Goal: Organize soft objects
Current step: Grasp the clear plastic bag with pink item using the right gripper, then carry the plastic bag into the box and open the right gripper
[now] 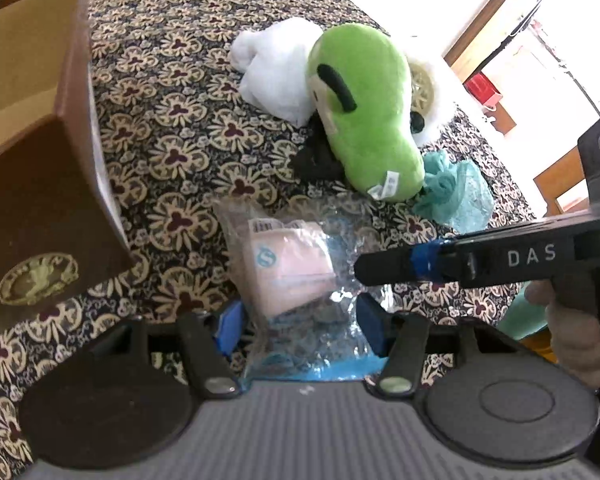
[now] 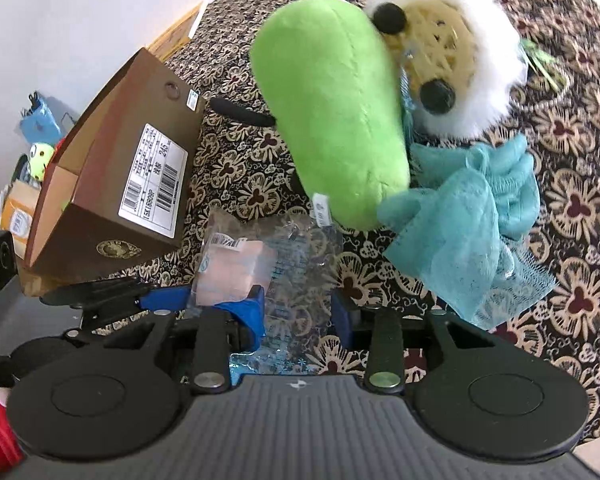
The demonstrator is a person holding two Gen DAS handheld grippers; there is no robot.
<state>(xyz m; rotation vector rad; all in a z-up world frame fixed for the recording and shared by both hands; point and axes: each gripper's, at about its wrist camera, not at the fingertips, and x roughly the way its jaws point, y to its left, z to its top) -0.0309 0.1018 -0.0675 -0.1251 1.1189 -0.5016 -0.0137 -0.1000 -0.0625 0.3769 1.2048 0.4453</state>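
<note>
On patterned tablecloth, awaiting sorting; brown shoebox open alongside, likely the receptacle.

- Bagged pink sponge: one, nearest both tools, lying between the left gripper fingers, which stand wide, gripping nothing.
- Right gripper: spread over the bag's clear end, nothing clamped.
- Green plush: one, leaning on the heap.
- Teal mesh pouf: one.
- White cloth: one.
- White-furred toy: one.
</note>
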